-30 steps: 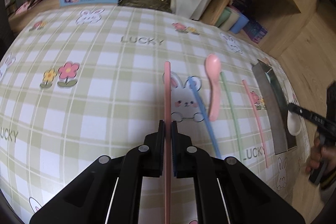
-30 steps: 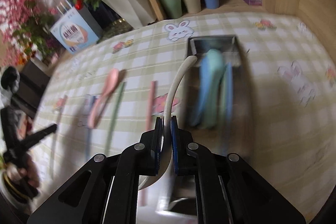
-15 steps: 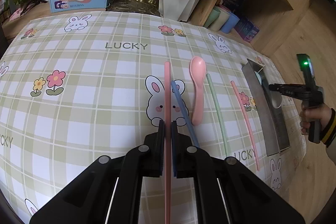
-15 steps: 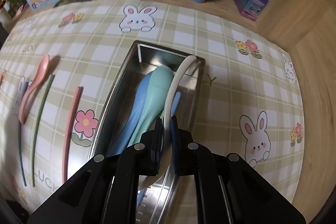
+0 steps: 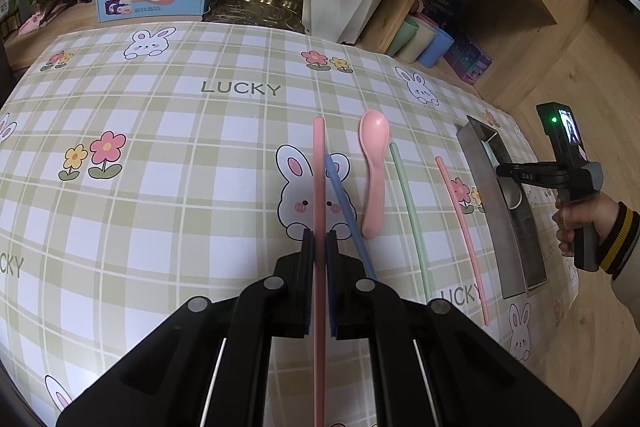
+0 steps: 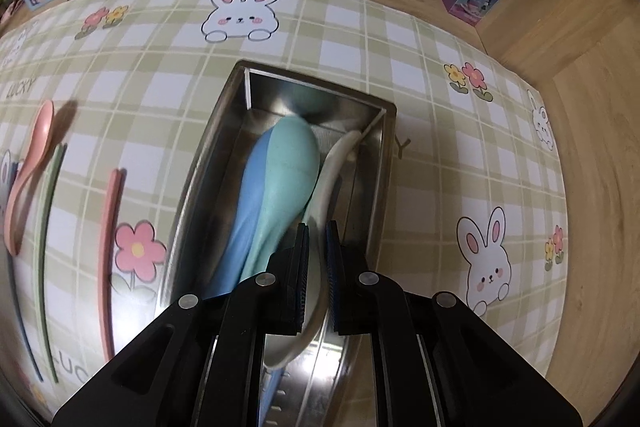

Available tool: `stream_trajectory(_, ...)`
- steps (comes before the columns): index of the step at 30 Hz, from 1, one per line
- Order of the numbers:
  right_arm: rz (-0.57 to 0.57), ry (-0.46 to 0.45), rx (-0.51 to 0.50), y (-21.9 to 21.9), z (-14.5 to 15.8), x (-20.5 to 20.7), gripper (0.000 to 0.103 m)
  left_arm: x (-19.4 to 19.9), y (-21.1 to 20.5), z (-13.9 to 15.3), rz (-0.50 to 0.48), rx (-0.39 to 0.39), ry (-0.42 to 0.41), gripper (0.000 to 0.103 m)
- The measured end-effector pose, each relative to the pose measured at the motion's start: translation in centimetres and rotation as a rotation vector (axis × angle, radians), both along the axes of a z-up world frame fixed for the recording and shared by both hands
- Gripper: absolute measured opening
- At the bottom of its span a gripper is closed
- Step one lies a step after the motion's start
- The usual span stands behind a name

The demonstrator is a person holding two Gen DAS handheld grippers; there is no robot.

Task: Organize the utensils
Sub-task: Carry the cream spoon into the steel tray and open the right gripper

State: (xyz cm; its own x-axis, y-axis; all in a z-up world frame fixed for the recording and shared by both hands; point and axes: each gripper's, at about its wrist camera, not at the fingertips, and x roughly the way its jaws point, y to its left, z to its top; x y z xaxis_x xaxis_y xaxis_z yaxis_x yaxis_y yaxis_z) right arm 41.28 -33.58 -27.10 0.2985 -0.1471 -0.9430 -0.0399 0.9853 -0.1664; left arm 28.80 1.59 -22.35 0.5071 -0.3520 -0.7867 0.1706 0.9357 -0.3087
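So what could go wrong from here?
The white spoon in the right gripper is propped on the green spoon in the metal tray; let go, it may settle crooked. The left gripper pinches one pink chopstick far from its tip, so it might swing into the blue chopstick.

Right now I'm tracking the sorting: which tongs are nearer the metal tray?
Right. The right tongs hang over the metal tray; the left tongs are several utensils away.
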Motion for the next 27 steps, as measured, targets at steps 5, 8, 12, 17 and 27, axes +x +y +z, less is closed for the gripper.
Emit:
stream_trajectory(5,0.005,-0.005,0.031,0.6,0.4,0.2,0.010,-0.1,0.2,0.2,0.007,-0.008,-0.003,0.006)
stream_trajectory(8,0.002,-0.013,0.082,0.9,0.8,0.0,0.010,-0.1,0.1,0.2,0.006,-0.010,-0.004,0.006)
stream_trajectory(12,0.002,-0.016,0.128,1.3,0.8,-0.2,0.010,-0.2,0.0,0.3,0.000,-0.010,-0.005,0.006)
stream_trajectory(17,-0.014,-0.032,0.197,1.5,1.1,-0.5,0.010,-0.3,0.1,0.6,0.003,-0.011,-0.006,0.006)
stream_trajectory(27,-0.080,-0.159,0.288,-1.0,4.4,-4.1,0.011,0.0,-1.8,2.1,-0.037,-0.017,-0.018,0.006)
